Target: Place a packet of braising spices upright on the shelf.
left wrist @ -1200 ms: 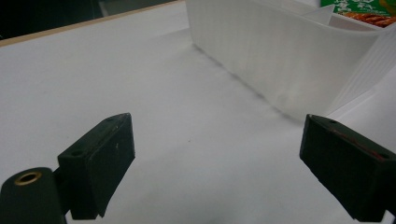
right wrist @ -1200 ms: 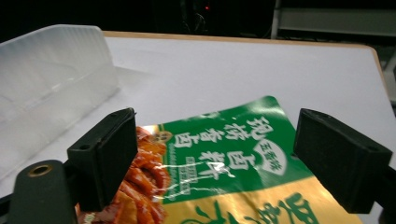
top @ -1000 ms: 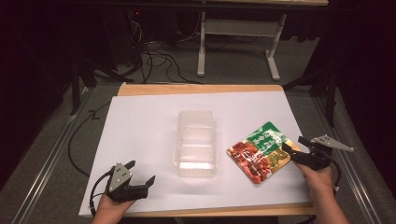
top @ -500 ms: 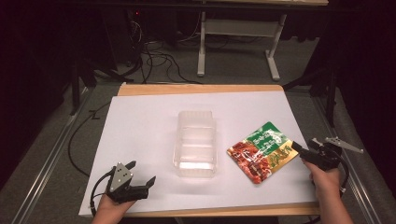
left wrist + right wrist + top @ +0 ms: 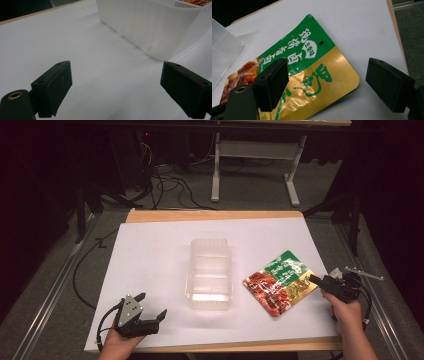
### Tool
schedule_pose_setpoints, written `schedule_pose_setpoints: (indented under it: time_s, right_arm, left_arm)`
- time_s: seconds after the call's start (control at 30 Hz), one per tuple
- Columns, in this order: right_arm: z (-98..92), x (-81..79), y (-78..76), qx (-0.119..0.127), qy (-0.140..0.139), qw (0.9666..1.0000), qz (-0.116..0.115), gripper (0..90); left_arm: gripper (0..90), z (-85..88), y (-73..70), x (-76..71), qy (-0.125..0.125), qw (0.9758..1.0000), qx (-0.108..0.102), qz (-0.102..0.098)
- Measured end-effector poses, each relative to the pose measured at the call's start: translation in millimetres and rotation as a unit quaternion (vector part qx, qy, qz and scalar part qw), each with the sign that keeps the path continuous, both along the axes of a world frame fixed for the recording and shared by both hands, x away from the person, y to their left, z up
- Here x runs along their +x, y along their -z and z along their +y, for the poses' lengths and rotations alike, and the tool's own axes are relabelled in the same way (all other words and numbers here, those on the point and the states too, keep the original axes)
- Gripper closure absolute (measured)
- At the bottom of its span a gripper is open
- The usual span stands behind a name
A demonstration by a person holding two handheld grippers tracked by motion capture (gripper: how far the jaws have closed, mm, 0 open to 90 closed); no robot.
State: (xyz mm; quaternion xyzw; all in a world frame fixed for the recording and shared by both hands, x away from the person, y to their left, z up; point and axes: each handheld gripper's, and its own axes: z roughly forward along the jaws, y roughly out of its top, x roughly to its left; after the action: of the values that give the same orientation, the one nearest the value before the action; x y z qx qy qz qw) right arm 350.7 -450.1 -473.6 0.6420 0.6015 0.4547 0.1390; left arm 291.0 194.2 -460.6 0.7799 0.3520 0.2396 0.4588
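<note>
— Table first, what's on it?
— White sheet, clear plastic tub in the middle, snack packet lying flat just right of it.
— Right tongs?
— Spread wide at the packet's gold corner, straddling its edge, not pinching.
— Left tongs?
— Released, low near the front edge, facing the tub.

**What the frames leave unseen**

In the right gripper view the pouch runs off the bottom and left edges, and the near jaw covers part of its print. The tub is cut by the top and right edges of the left gripper view; its contents cannot be told. In the high view the pouch's lettering is too small to read, and both forearms leave at the bottom edge.
</note>
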Motion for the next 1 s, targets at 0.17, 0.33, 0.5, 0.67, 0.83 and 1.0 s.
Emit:
schedule_pose_setpoints:
  time_s: [0.17,0.33,0.5,0.67,0.83,1.0]
  right_arm:
    - [1.1,2.2,3.2,0.018,-0.003,0.9997,0.017,19.7]
    - [3.6,4.1,4.8,0.028,-0.014,0.9992,0.024,20.5]
    - [1.2,2.4,4.2,0.051,-0.021,0.9984,0.01,24.5]
    - [3.4,0.6,1.6,0.07,-0.034,0.9969,-0.013,27.8]
    - [17.8,3.0,0.7,0.061,-0.06,0.9962,-0.015,28.1]
    - [23.9,8.9,5.2,0.063,-0.058,0.9963,-0.001,28.9]
  left_arm:
    - [10.9,-0.9,0.5,-0.4,0.004,1.0,0.006,0.001]
    - [10.8,-1.9,0.9,-0.5,0.005,0.9999,0.009,-0.001]
    - [10.9,-2.6,1.1,-0.5,0.006,0.9999,0.01,-0.001]
    - [11.0,-3.1,0.8,-0.3,0.007,0.9999,0.009,-0.002]
    - [11.0,-4.3,1.0,-0.8,0.011,0.9999,0.012,-0.002]
    - [11.0,-5.0,1.5,-0.3,0.014,0.9998,0.014,-0.001]
